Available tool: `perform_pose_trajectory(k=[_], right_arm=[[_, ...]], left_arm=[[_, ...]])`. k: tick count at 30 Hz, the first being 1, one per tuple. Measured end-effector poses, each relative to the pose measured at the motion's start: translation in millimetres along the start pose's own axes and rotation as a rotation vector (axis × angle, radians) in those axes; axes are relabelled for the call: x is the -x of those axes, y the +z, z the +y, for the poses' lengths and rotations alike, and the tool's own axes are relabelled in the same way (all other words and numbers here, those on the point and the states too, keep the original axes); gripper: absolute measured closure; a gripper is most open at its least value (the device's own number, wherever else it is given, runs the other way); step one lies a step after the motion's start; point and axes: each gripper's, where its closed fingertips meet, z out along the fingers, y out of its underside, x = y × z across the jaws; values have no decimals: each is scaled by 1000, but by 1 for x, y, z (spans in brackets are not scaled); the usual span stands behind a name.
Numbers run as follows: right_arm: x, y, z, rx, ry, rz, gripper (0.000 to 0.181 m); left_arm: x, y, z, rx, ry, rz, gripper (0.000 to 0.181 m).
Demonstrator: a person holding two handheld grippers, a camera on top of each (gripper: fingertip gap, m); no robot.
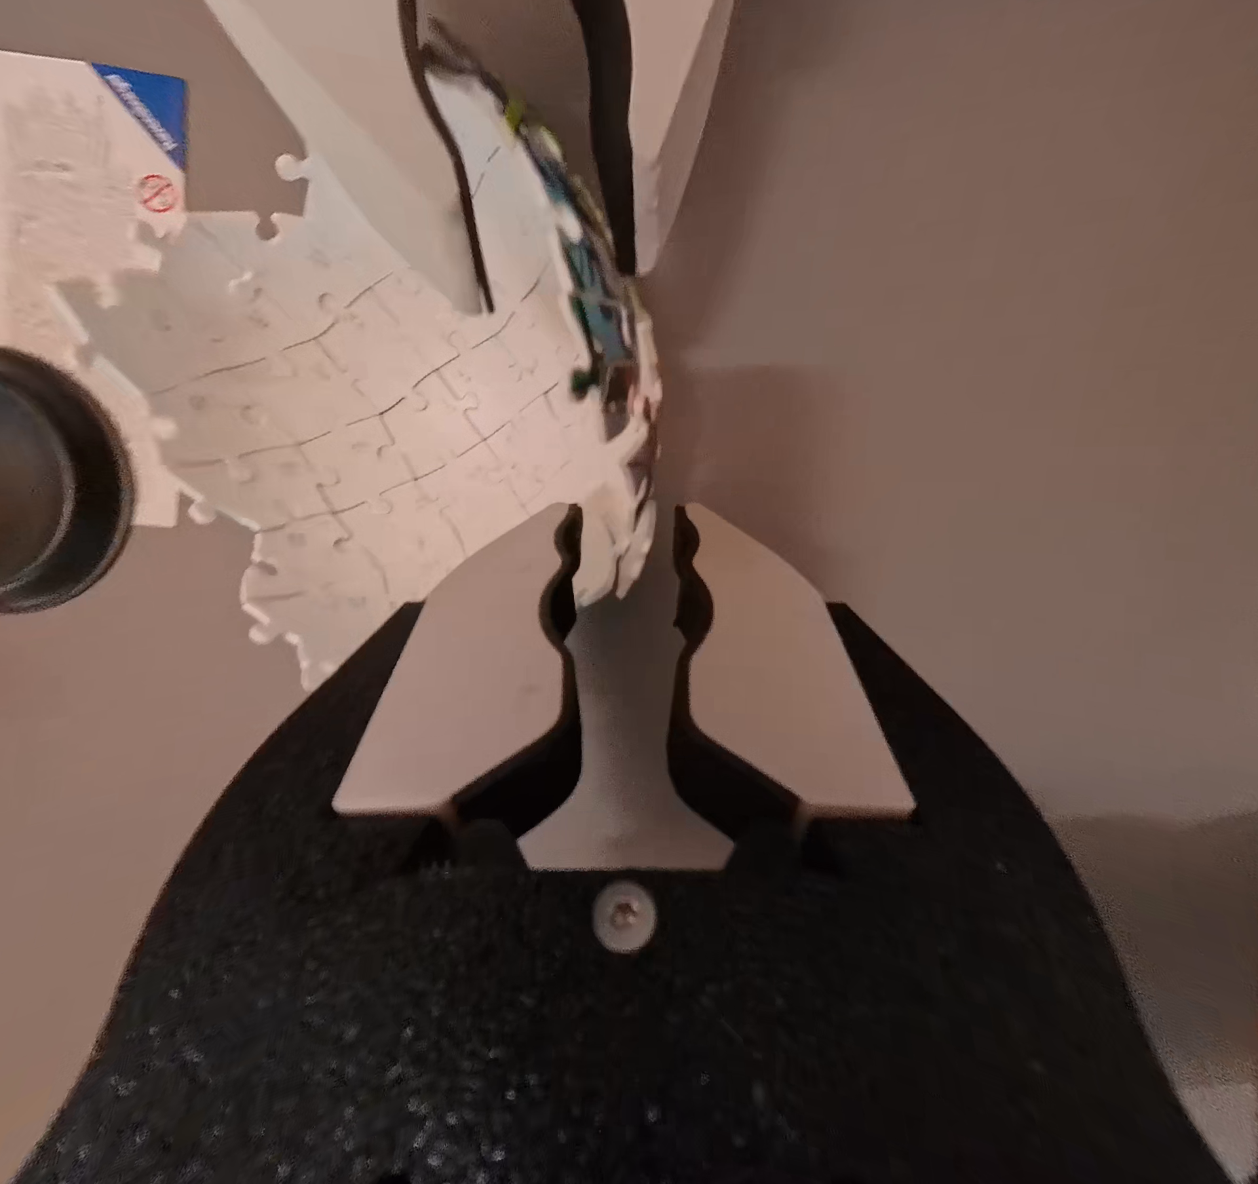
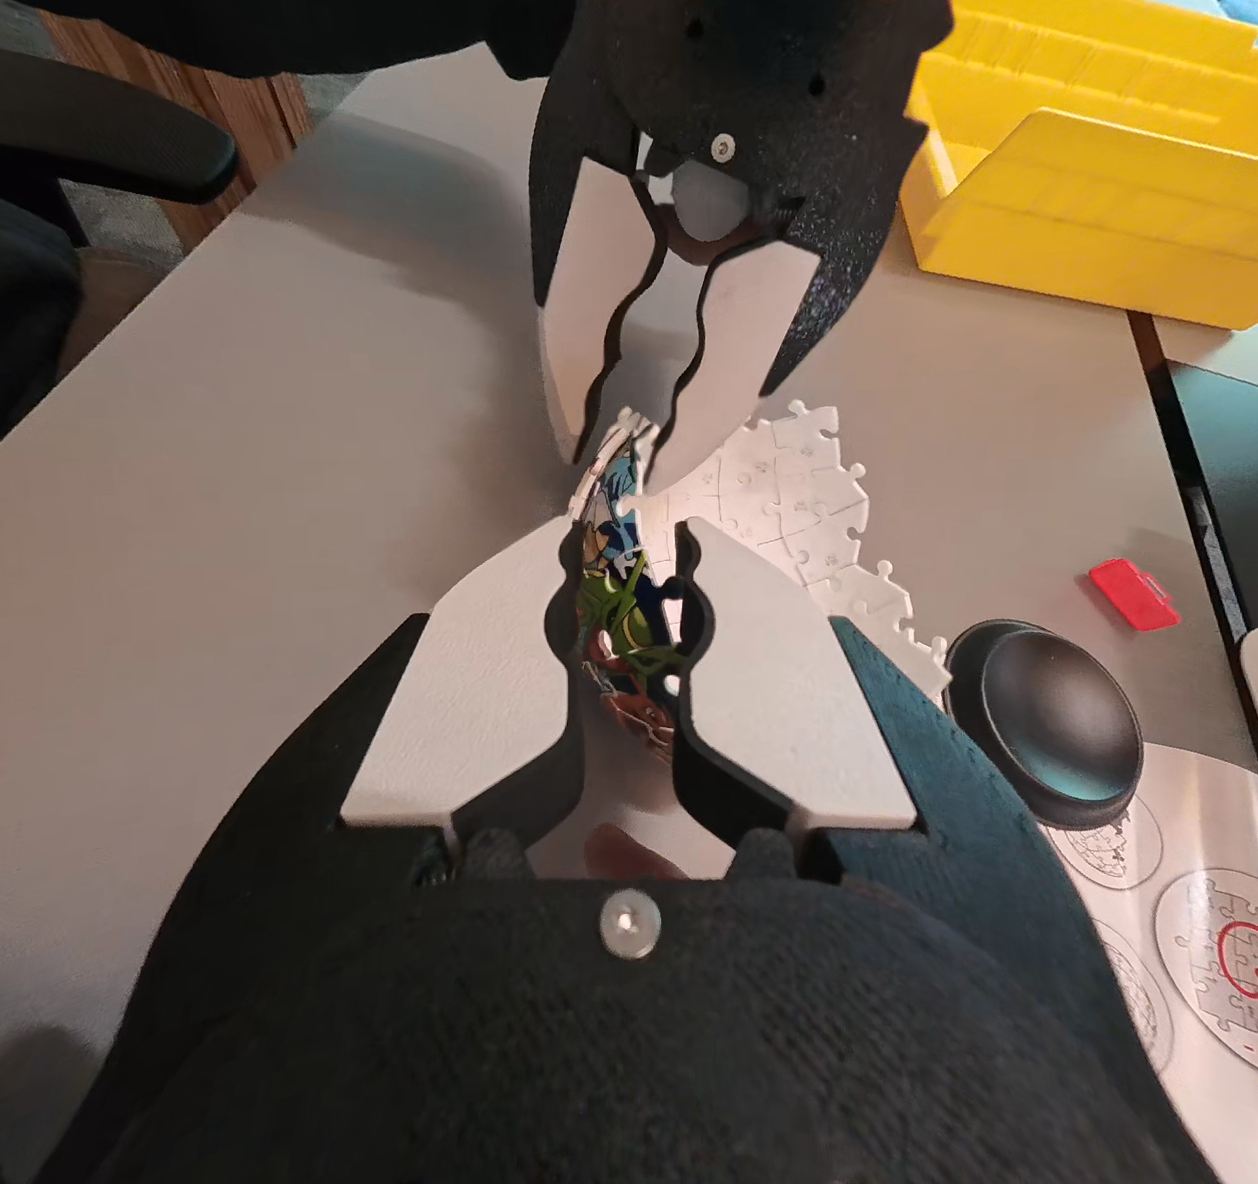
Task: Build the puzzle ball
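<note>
Grey-white tabletop (image 2: 306, 402) carries the whole work area, with a dark chair (image 2: 102, 130) beyond its left edge. We see the partly assembled puzzle ball (image 2: 623, 613) held edge-on above the table, near the middle of the right wrist view: its printed, multicoloured face turns left and its white, curved back (image 1: 354, 416) sweeps away to the right. We read the right gripper (image 2: 623, 525) as pinching the shell, since both fingers flank its edge closely. The left gripper (image 2: 616, 457) descends from above, and its fingertips straddle the shell's upper edge; we cannot tell whether they actually press on it. In the left wrist view, the left gripper (image 1: 626, 511) shows a narrow gap between its fingers, with the shell's rim lying against the left finger only. Right of the shell, a black dome-shaped stand (image 2: 1048, 722) rests partly on a printed instruction sheet (image 2: 1157, 892). A small red piece (image 2: 1133, 596) lies just behind the stand. Yellow bins (image 2: 1089, 150) occupy the far right corner.
</note>
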Motion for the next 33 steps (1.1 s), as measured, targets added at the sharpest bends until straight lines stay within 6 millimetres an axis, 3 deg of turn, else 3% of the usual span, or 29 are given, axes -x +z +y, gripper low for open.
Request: perform_pose_trajectory(k=[1, 11, 21, 33], right_arm=[[0, 0, 0, -7, 4, -4, 156], [-1, -2, -1, -56, 24, -11, 159], [1, -3, 2, -61, 32, -37, 163], [3, -4, 2, -52, 22, -42, 161]], left_arm=[[2, -1, 3, 1, 14, -35, 156], [5, 6, 9, -30, 54, -71, 163], [12, 12, 2, -46, 108, -37, 165], [7, 12, 1, -4, 203, -53, 169]])
